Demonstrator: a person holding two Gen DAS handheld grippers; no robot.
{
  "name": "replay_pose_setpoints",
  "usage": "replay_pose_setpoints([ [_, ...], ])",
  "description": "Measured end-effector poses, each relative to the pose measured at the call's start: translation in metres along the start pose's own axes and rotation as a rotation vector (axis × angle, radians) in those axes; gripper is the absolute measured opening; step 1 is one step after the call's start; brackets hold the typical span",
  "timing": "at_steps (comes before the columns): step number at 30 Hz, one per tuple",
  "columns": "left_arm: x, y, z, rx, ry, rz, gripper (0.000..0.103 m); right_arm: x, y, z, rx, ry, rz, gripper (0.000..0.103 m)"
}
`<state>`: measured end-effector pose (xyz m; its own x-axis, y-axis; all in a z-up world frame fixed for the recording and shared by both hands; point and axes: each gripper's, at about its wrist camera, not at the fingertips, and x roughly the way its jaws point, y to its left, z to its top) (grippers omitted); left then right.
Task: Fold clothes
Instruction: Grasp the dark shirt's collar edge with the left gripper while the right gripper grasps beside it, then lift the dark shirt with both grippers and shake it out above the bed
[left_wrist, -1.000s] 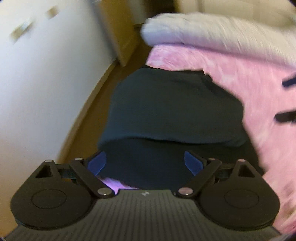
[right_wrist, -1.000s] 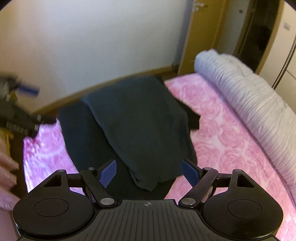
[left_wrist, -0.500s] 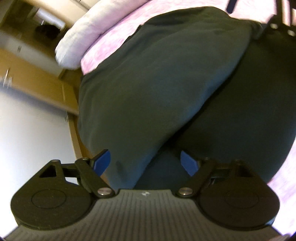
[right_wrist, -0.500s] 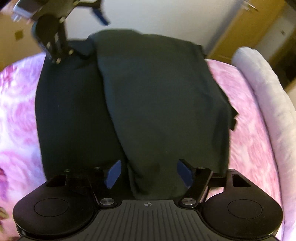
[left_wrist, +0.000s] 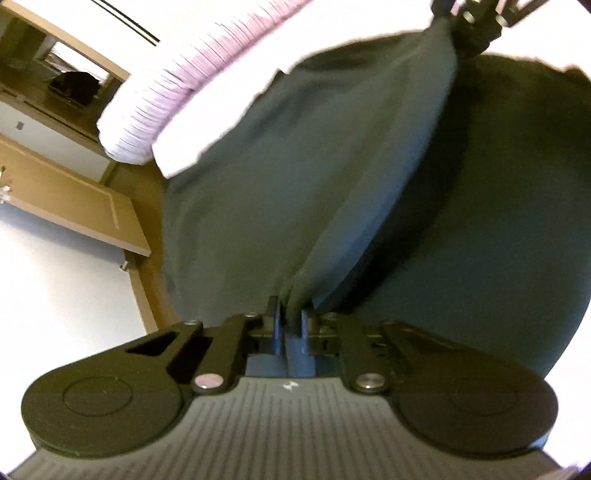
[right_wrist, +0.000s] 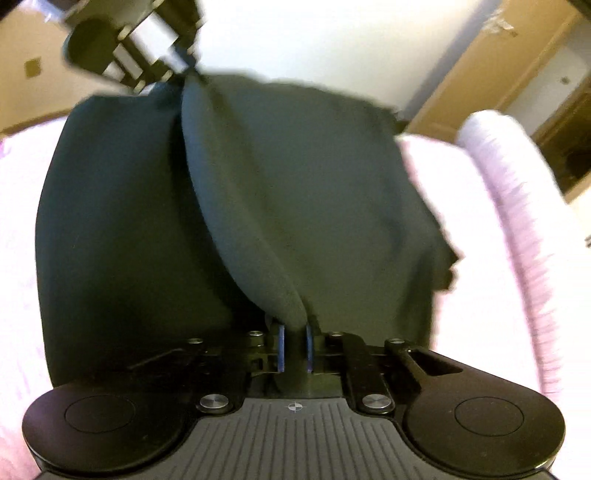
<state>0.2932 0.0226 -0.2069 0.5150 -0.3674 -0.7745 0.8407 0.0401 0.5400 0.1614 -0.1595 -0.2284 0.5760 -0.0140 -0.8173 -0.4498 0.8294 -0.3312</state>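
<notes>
A dark green-black garment (left_wrist: 295, 177) lies on a pink flowered bed, its top layer folded over the lower one. My left gripper (left_wrist: 289, 321) is shut on the folded edge of the garment at one end. My right gripper (right_wrist: 294, 345) is shut on the same folded edge (right_wrist: 251, 229) at the other end. Each gripper shows in the other's view: the right gripper (left_wrist: 476, 26) at the top right of the left wrist view, the left gripper (right_wrist: 184, 68) at the top left of the right wrist view. The fold is stretched between them.
A rolled white-pink ribbed duvet (left_wrist: 177, 85) lies along the bed's far side, also in the right wrist view (right_wrist: 517, 192). Pink bedsheet (right_wrist: 472, 295) surrounds the garment. A wooden door (left_wrist: 66, 192), a white wall (left_wrist: 55, 295) and brown floor border the bed.
Both grippers have come down onto the garment and gone from open to shut on the folded edge. The edge is now pulled taut between them.
</notes>
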Motion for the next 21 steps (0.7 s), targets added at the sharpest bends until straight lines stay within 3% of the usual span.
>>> replay_pose_setpoints([
  [5,-0.059,0.011,0.041,-0.094,-0.1,0.029,0.004,-0.071,-0.042,-0.005,0.005,-0.074,-0.108,0.007],
  [8,-0.102,-0.007,0.077,-0.092,-0.177,0.012,0.003,-0.115,-0.064,-0.022,0.007,-0.098,-0.174,0.007],
  [14,-0.181,-0.1,0.174,-0.047,-0.31,-0.124,0.003,-0.217,-0.085,-0.124,0.009,-0.034,-0.307,0.007],
  [17,-0.207,-0.173,0.227,-0.025,-0.349,-0.235,0.003,-0.268,-0.085,-0.201,0.065,0.03,-0.354,0.007],
  [21,-0.227,-0.279,0.303,0.007,-0.354,-0.399,0.003,-0.329,-0.068,-0.328,0.196,0.116,-0.377,0.007],
])
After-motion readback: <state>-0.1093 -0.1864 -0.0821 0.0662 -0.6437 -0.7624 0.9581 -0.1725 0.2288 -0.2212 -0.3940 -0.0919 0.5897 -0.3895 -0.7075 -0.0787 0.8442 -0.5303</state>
